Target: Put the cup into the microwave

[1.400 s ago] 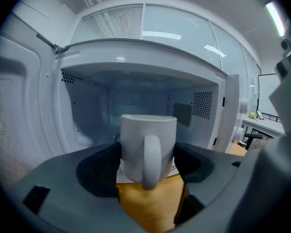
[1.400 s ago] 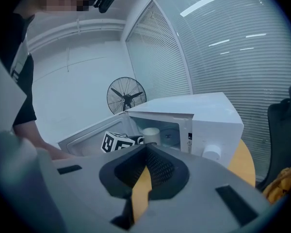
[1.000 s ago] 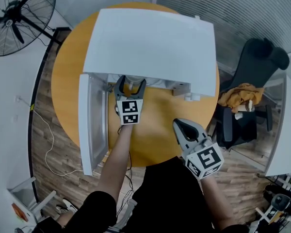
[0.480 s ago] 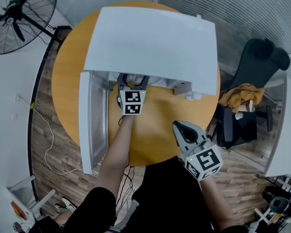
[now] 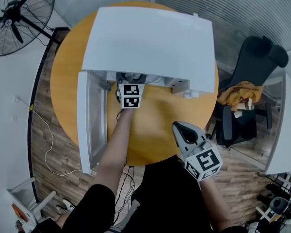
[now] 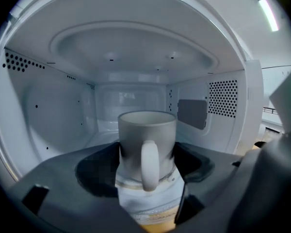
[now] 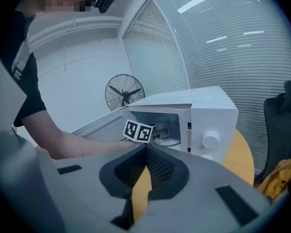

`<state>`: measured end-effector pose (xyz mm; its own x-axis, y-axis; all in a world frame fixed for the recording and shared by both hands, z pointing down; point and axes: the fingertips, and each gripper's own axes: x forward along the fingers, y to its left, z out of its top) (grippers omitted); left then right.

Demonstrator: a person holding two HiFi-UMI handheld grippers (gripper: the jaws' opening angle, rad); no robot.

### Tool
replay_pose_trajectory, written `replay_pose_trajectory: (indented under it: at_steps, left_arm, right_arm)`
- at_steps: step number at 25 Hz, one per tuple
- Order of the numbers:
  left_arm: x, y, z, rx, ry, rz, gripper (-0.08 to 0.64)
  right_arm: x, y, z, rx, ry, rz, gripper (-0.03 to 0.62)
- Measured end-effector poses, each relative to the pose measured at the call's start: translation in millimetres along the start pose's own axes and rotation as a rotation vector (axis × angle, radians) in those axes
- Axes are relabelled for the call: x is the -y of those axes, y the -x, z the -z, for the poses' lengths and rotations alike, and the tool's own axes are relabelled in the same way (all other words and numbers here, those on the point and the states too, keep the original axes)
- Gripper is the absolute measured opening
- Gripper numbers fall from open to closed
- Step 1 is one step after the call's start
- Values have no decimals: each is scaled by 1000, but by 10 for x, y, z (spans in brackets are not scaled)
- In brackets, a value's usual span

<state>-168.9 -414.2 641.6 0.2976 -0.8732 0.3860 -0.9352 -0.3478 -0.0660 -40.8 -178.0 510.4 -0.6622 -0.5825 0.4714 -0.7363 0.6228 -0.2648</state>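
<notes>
Reaching past the open white door (image 5: 90,123) farther than a second ago, the left gripper (image 5: 131,77) now clamps the pale handled ceramic cup (image 6: 146,130) inside the boxy white microwave (image 5: 150,42), seemingly not yet set down. The right gripper (image 5: 185,131) waits, jaws pressed together and empty, over the round wooden table (image 5: 155,130).

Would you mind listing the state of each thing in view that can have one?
white microwave oven: door swung wide open.
white ceramic cup: upright, inside the oven cavity, handle facing the left gripper's camera.
left gripper: fingers shut on the cup.
right gripper: fingers shut, empty, held back from the oven.
black standing fan: blades look still.
</notes>
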Motion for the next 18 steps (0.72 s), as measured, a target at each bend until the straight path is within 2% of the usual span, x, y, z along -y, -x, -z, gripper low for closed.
replay_pose_trajectory:
  at_steps: [8,14,18]
  left_arm:
    - [16,-22,26,-5,-34,6,345]
    - [-40,77,86,-15,15,-17,354]
    - [-23,244,106,-19,15,-21,354]
  right_arm:
    - [-5,40,22,12,-16,9,9]
    - [10,99,35,20,-19,24,9]
    - [-3,137,34,31,-20,22,9]
